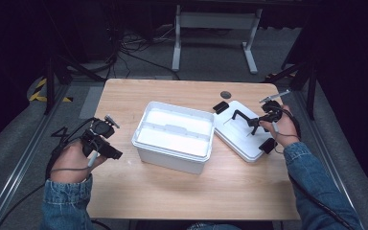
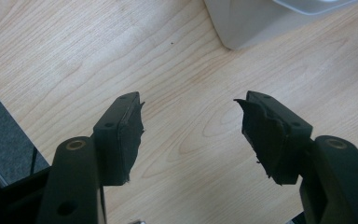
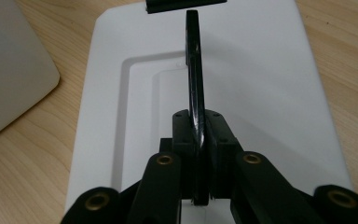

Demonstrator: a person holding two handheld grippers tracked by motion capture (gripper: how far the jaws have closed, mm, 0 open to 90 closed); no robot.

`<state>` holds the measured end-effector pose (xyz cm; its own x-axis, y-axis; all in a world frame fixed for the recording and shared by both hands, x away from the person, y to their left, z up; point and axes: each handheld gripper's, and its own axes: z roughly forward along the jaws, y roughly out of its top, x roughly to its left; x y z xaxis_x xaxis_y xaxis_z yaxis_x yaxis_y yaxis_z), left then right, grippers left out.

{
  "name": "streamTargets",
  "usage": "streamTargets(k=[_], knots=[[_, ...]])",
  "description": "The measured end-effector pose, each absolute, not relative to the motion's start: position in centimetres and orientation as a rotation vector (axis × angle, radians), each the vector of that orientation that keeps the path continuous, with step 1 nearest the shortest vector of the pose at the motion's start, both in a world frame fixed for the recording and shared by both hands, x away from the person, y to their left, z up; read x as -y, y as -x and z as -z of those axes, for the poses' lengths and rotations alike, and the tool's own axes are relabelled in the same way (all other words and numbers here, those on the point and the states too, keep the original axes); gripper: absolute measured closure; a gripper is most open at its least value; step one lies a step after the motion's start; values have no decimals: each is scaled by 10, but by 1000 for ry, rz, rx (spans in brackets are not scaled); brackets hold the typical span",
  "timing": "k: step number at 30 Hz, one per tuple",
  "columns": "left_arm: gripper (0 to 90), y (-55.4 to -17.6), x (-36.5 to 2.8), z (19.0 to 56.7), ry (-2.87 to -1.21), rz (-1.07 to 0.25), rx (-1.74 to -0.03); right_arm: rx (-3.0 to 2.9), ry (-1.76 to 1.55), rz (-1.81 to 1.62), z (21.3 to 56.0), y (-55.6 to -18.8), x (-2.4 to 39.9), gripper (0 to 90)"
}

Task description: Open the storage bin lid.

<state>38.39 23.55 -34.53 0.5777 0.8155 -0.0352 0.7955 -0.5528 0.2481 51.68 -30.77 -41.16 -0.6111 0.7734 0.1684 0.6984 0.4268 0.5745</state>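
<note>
The right claw (image 3: 198, 140) pinches the black handle (image 3: 193, 60) of the white lid (image 3: 261, 84); the white bin (image 1: 172, 136) at the counter's middle is empty; the left claw (image 2: 191, 135) gapes wide.

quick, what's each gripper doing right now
left gripper: open, holding nothing
right gripper: shut on the lid's black handle

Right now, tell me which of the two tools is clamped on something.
The right tool: shut on the white lid's black handle. The left tool hangs open over bare table.
</note>
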Motion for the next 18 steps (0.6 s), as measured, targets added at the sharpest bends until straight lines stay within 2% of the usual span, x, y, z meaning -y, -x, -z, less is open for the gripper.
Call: streamTargets(k=[5, 12, 18], knots=[[383, -385, -235, 346, -2572, -116, -1336, -2558, -1333, -917, 416, -517, 307, 824], [381, -385, -237, 348, -2592, -130, -1324, -2491, -1267, -944, 411, -518, 308, 553], [379, -381, -239, 346, -2584, -135, -1339, -2449, -1215, -968, 400, -513, 306, 465]])
